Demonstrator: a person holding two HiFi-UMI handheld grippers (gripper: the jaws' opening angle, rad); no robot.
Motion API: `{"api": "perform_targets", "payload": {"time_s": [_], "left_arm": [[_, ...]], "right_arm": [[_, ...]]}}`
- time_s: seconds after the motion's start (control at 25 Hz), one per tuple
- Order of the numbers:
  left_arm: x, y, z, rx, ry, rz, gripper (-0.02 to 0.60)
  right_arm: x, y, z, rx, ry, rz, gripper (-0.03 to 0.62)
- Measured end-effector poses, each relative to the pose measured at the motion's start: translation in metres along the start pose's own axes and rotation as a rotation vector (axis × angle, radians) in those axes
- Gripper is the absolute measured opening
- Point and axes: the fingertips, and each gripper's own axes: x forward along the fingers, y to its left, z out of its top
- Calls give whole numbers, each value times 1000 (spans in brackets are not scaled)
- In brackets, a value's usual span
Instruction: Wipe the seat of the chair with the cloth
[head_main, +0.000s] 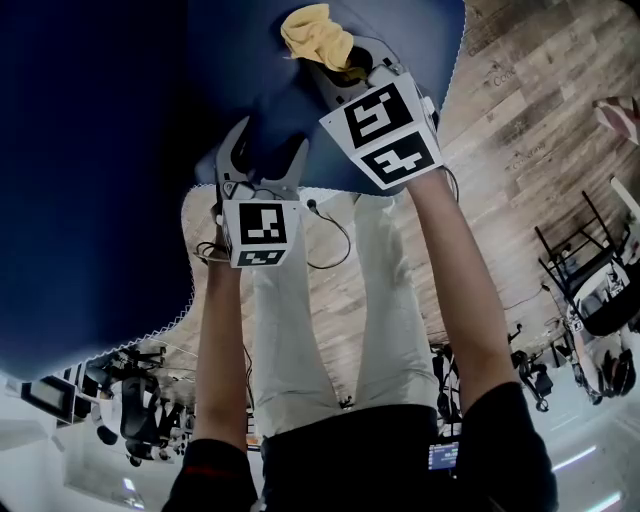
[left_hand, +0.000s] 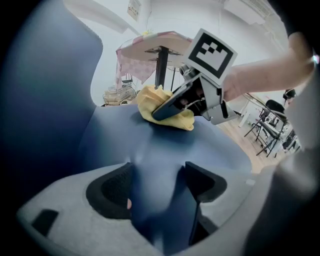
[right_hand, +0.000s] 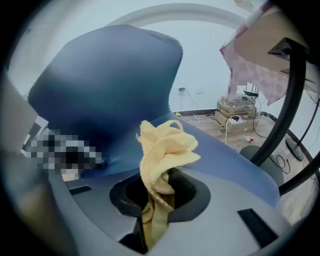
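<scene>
Cloth on the seat, wiping under way

The yellow cloth (head_main: 315, 35) rests bunched on the blue seat (head_main: 100, 200), toward the part by the backrest (right_hand: 110, 75). It is pinched in the clenched right gripper (head_main: 335, 70), with a tuft sticking out past the jaw tips and pressing on the fabric. The left gripper (head_main: 262, 165) is well apart from the cloth, at the near edge of the seat. Its jaws are closed on the blue seat cover, seemingly to steady the chair. No dirt or wet trail shows, so the wiped share cannot be told. Judging by where the cloth lies, the middle and the near edge likely remain.
</scene>
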Motion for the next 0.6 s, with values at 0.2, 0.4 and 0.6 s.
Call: {"api": "perform_targets", "payload": {"time_s": [0.2, 0.4, 0.6], "left_arm": [[2, -2, 1, -3, 0, -3, 331], [2, -3, 1, 0, -2, 0, 331], [2, -4, 0, -2, -6, -2, 331]], "right_arm": [[-15, -19, -13, 49, -14, -37, 63], [-31, -38, -28, 113, -23, -83, 63], [-47, -53, -44, 132, -16, -122, 63]]}}
